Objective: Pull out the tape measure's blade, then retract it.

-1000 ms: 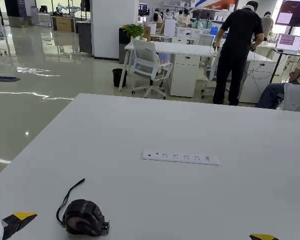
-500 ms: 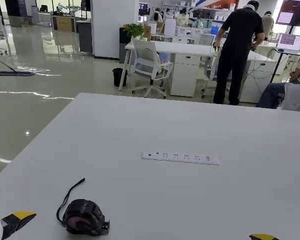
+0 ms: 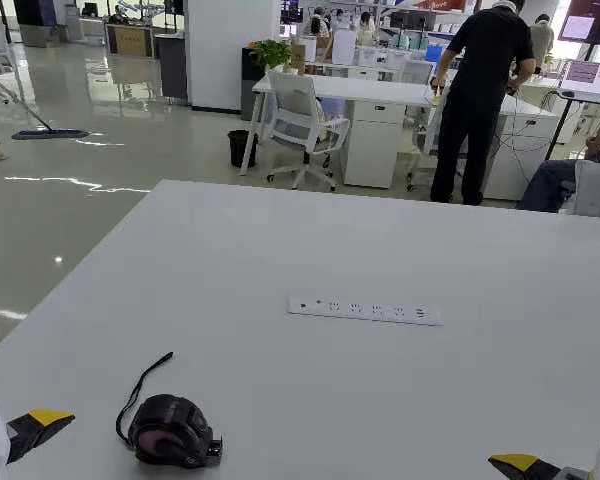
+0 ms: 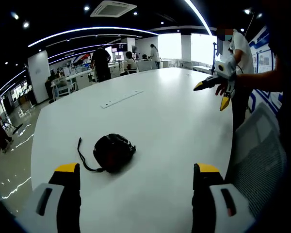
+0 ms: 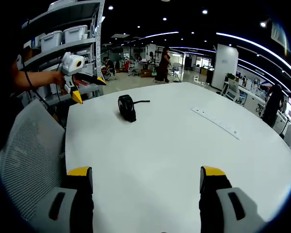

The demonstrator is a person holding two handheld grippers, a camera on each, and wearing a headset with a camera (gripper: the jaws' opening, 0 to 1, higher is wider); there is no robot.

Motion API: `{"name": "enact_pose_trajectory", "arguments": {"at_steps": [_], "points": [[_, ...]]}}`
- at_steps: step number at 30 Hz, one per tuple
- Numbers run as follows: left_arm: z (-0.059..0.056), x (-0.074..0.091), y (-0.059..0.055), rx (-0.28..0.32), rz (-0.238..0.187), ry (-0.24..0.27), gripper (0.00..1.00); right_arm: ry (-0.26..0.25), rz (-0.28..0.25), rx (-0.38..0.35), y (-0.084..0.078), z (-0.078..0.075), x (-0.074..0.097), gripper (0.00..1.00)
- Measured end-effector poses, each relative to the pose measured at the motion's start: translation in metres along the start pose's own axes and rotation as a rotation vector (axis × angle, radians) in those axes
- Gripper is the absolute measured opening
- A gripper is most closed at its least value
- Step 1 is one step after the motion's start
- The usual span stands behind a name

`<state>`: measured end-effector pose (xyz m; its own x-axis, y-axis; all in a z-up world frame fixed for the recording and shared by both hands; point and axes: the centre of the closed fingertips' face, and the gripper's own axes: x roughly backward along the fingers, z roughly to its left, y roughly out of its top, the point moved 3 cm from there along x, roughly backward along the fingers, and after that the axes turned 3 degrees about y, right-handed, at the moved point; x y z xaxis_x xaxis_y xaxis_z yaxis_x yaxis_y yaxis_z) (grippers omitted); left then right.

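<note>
Tape measure (image 3: 171, 431) on white table (image 3: 330, 240); glossy office floor (image 3: 70, 215).

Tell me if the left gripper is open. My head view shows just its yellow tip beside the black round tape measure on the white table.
Observer: Open. The left gripper view shows the left gripper with jaws wide apart and empty, the black round tape measure lying ahead of them, untouched.
Operator: And the right one?
Observer: Also open. In the right gripper view the right gripper has its jaws spread over bare white table, holding nothing.
</note>
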<state>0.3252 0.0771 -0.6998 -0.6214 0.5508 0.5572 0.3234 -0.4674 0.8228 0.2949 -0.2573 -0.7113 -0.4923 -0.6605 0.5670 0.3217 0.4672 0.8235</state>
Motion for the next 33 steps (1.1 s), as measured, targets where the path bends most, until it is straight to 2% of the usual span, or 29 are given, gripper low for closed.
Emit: {"name": "enact_pose_trajectory", "arguments": {"at_steps": [12, 25, 33], "points": [[0.015, -0.01, 0.002, -0.067, 0.037, -0.031, 0.91, 0.05, 0.009, 0.064, 0.01, -0.009, -0.015, 0.87], [0.03, -0.027, 0.006, -0.164, 0.073, -0.103, 0.81, 0.115, 0.025, 0.137, 0.026, -0.022, -0.041, 0.8], [0.039, -0.043, 0.005, -0.235, 0.11, -0.152, 0.75, 0.16, 0.04, 0.169, 0.032, -0.027, -0.061, 0.76]]}}
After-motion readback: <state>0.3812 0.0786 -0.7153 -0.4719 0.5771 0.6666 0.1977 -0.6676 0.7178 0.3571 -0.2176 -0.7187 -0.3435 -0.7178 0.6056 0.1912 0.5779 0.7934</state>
